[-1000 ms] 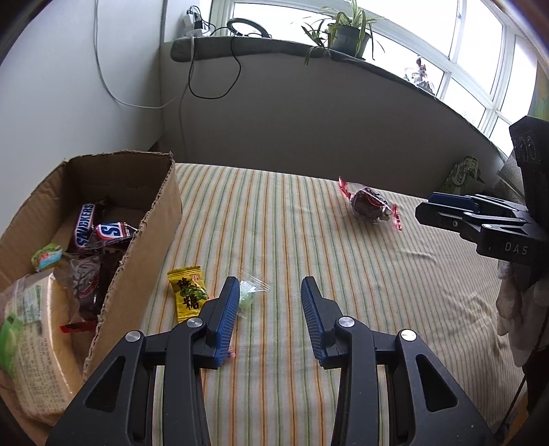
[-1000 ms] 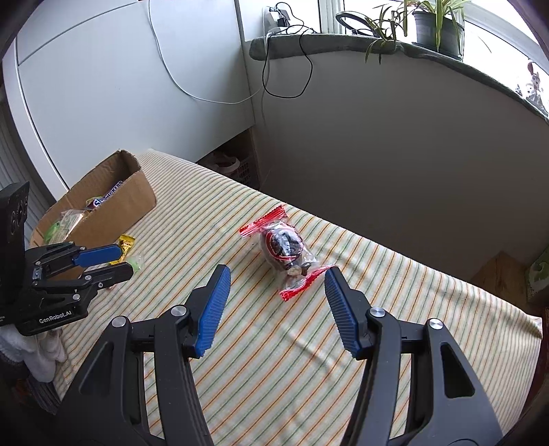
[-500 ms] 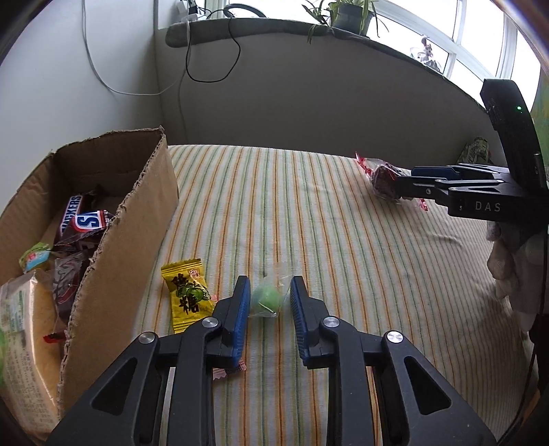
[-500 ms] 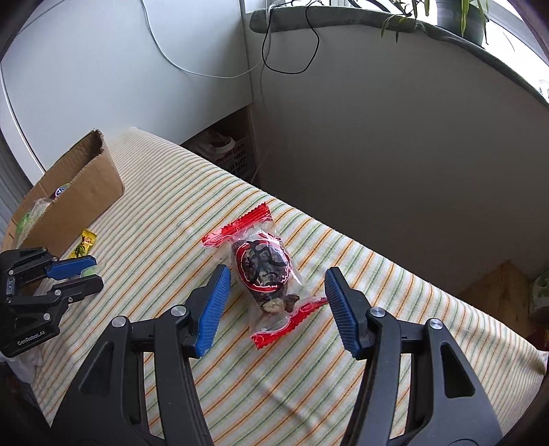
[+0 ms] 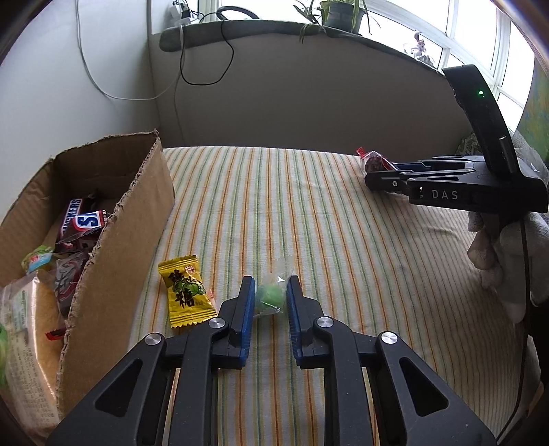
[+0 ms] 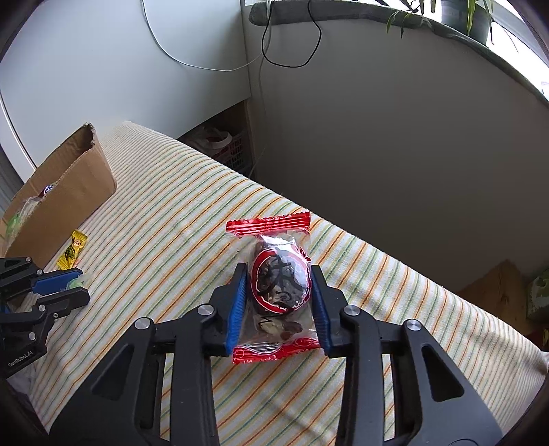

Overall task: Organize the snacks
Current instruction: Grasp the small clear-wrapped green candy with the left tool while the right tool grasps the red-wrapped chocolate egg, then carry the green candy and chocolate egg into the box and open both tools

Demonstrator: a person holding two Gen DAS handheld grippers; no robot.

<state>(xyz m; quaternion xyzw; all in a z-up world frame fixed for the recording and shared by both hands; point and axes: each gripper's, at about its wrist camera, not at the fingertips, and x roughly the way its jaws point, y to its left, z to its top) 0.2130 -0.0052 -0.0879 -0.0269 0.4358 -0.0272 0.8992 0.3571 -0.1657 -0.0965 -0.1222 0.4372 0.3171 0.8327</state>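
You are in a home, likely a bedroom: a striped bedsheet (image 5: 308, 206) covers a bed beside a curved bay window (image 5: 473, 41), potted plants (image 5: 339, 13) line its sill (image 5: 274, 27), and charger cables (image 5: 206, 61) trail down the wall.

Both grippers have come down onto a snack and closed in on it.

A second ago the left gripper (image 5: 270, 298) stood wide open with the small green candy in a clear wrapper (image 5: 271, 295) lying just ahead of its left finger; now its blue pads press the candy from both sides on the striped cloth. The right gripper (image 6: 278, 302) hung open short of the red-ended clear packet with a dark filling (image 6: 278, 288); it has since moved forward over it, and its jaws are closing with the packet between them, the pads at its sides.
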